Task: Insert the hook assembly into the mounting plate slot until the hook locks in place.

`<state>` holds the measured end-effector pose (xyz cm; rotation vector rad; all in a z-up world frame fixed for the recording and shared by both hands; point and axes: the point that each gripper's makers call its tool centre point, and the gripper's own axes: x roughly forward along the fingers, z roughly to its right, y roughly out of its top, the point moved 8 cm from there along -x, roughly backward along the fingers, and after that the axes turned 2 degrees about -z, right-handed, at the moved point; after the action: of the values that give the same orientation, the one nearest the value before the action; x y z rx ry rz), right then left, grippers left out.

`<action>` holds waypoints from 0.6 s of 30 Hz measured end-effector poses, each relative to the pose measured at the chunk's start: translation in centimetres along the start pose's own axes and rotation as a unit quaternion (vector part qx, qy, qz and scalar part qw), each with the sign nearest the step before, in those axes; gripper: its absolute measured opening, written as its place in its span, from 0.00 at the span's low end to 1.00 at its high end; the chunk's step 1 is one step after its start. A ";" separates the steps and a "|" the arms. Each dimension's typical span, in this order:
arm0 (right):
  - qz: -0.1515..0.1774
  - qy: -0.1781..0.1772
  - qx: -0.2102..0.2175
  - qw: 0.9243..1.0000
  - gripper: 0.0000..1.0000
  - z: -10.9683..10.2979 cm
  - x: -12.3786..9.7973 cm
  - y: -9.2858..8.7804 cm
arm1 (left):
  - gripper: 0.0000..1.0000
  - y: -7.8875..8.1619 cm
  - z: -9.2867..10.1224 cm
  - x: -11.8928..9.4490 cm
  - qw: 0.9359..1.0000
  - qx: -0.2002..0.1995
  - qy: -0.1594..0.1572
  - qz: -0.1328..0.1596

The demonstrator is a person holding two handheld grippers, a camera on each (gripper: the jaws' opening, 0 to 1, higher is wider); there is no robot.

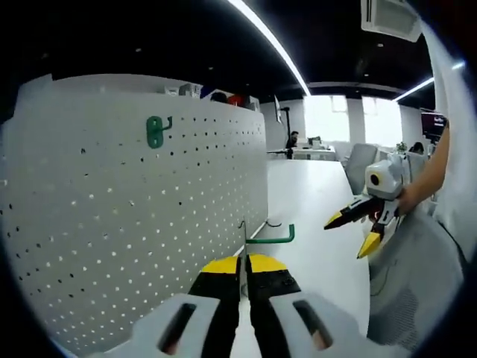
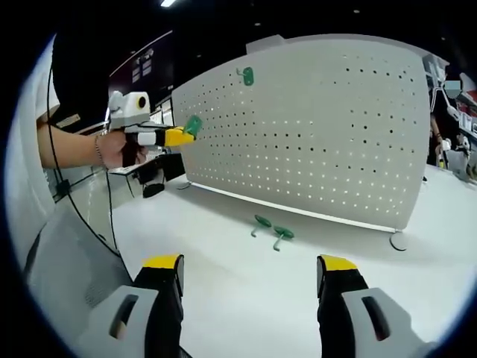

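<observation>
so in the left gripper view the white pegboard (image 1: 134, 216) stands upright along the left side of the white table (image 1: 320, 246), and there's already one green hook (image 1: 156, 131) mounted up near its top edge. lower down, the left gripper (image 1: 245, 270) has its yellow-tipped jaws pinched together on a thin green hook assembly (image 1: 268, 237), plate edge-on between the tips and the hook arm poking out to the right, held just off the pegboard face. further right, the right gripper (image 1: 359, 231) hangs over the table with a hand (image 1: 411, 198) on it, jaws spread apart. flipping to the right gripper view: at the left the left gripper (image 2: 186, 131) is held by a hand (image 2: 112, 149), with the green hook assembly (image 2: 193, 125) clamped at its tip, near the left edge of the pegboard (image 2: 313, 142). the mounted hook (image 2: 247, 75) sits near the board's top left corner. two more spare green hooks (image 2: 273, 229) lie on the table (image 2: 246, 298) near the foot of the board. the right gripper (image 2: 252, 277) rises from the bottom, jaws wide apart, nothing between them.
</observation>
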<state>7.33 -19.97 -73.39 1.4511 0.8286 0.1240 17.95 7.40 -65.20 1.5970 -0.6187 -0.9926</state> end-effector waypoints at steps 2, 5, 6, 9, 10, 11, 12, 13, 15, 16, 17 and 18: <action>-0.001 0.000 0.000 1.000 0.71 0.0 0.0 0.0 | 0.02 0.2 0.0 -0.2 1.000 -0.007 0.004 0.006; -0.002 0.001 -0.001 1.000 0.71 0.0 0.0 0.0 | 0.02 0.4 0.0 -0.3 1.000 -0.009 0.006 0.012; -0.002 0.001 -0.002 1.000 0.70 0.0 0.0 0.0 | 0.02 0.5 0.0 -0.4 1.000 -0.010 0.007 0.016; -0.002 0.002 -0.002 1.000 0.70 0.0 0.0 0.0 | 0.02 1.1 0.1 -0.7 1.000 -0.014 0.010 0.026; -0.002 0.002 -0.002 1.000 0.70 0.0 0.0 0.0 | 0.02 1.2 0.2 -0.7 0.999 -0.015 0.011 0.030; -0.003 0.001 -0.002 1.000 0.70 0.0 0.0 0.0 | 0.02 1.3 0.2 -0.9 0.999 -0.020 0.013 0.037; -0.002 0.001 -0.002 1.000 0.70 0.0 0.0 0.0 | 0.02 1.5 0.1 -1.0 0.999 -0.023 0.015 0.040; -0.003 0.002 -0.002 1.000 0.70 0.0 0.0 0.0 | 0.02 1.7 0.1 -1.1 0.999 -0.024 0.016 0.045; -0.004 0.002 -0.001 1.000 0.70 0.0 0.1 -0.1 | 0.02 2.1 0.1 -1.2 0.998 -0.024 0.019 0.055; -0.004 0.002 0.000 1.000 0.70 0.0 0.1 -0.1 | 0.02 2.1 0.0 -1.3 0.998 -0.028 0.021 0.056; -0.004 0.002 0.000 1.000 0.70 0.0 0.1 -0.1 | 0.02 2.2 -0.1 -1.4 0.997 -0.033 0.021 0.061; -0.003 0.002 0.000 1.000 0.70 0.0 0.0 -0.1 | 0.02 2.4 -0.1 -1.6 0.997 -0.038 0.022 0.069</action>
<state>7.34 -19.98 -73.50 1.4476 0.8363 0.1224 17.49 8.17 -62.44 1.4857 -0.6444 -0.8662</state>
